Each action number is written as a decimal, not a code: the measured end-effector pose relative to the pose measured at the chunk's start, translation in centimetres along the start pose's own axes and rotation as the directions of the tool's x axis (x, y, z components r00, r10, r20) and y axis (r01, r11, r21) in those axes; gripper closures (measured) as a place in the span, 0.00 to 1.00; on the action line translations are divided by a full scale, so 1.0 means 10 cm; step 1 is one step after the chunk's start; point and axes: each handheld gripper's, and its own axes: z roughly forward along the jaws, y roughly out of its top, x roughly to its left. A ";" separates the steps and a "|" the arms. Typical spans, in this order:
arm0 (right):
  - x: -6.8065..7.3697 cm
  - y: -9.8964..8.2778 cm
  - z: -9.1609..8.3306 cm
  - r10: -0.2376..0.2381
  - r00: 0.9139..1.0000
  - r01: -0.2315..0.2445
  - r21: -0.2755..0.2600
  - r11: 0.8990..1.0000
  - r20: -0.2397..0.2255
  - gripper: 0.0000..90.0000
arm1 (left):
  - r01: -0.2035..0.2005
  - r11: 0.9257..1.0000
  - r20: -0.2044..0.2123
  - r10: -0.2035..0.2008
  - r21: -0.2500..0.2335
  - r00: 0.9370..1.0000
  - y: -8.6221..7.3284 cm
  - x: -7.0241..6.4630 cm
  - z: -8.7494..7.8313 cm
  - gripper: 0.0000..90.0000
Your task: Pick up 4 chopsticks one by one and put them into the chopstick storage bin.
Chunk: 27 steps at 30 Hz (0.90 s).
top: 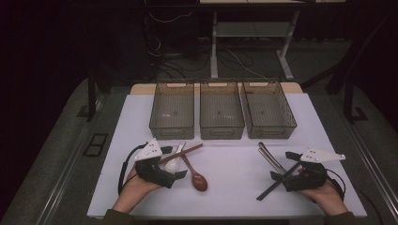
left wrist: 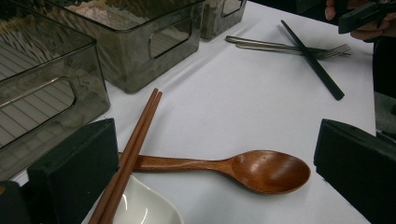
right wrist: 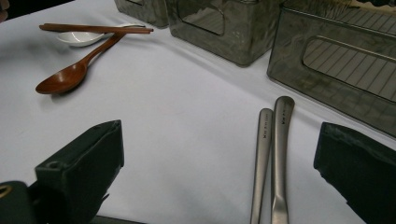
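Three smoky clear bins (top: 222,115) stand in a row on the white table (top: 234,187), cables (top: 234,58) on the floor behind.

Three bins are set in a row at the back of the table (top: 141,103): left bin (top: 172,110), middle bin (top: 221,110), right bin (top: 268,110). In front of the left bin, w/ the left gripper (top: 165,165) just beside, a ceramic spoon (top: 172,164) is crossed by wooden chopsticks (top: 180,153), w/ a wooden spoon (top: 196,177) to the right. In front of the right bin, two metal utensils (top: 270,157) lie side by side & are crossed by a dark chopstick (top: 272,185), next to the right gripper (top: 281,165).
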 end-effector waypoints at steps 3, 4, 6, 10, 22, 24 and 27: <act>-0.01 -0.01 -0.01 0.003 1.000 -0.003 -0.001 1.000 0.002 0.01 | -0.001 1.000 0.001 0.001 0.004 1.000 0.01 0.01 0.01 0.00; -0.02 -0.01 -0.01 0.003 1.000 -0.003 -0.002 1.000 0.003 0.01 | 0.000 1.000 0.004 0.000 0.002 1.000 0.01 0.01 0.01 0.00; -0.03 -0.01 -0.01 0.006 1.000 -0.006 -0.004 1.000 0.002 0.01 | 0.001 1.000 0.003 -0.001 0.003 1.000 0.01 0.01 0.01 0.00; -0.03 -0.01 -0.01 0.007 1.000 -0.007 -0.007 1.000 -0.001 0.01 | -0.001 1.000 0.001 0.001 0.005 1.000 0.01 0.02 0.00 0.00; -0.02 0.00 0.01 0.001 1.000 -0.001 -0.007 1.000 -0.004 0.01 | -0.027 1.000 -0.001 0.027 -0.002 1.000 0.07 0.08 -0.04 0.01; -0.02 0.00 0.01 0.000 1.000 0.000 -0.007 1.000 -0.005 0.01 | -0.024 1.000 -0.002 0.024 -0.008 1.000 0.08 0.10 -0.05 0.01; -0.02 0.00 0.01 0.003 1.000 -0.003 -0.006 1.000 -0.003 0.01 | -0.024 1.000 -0.001 0.024 -0.010 1.000 0.08 0.11 -0.05 0.01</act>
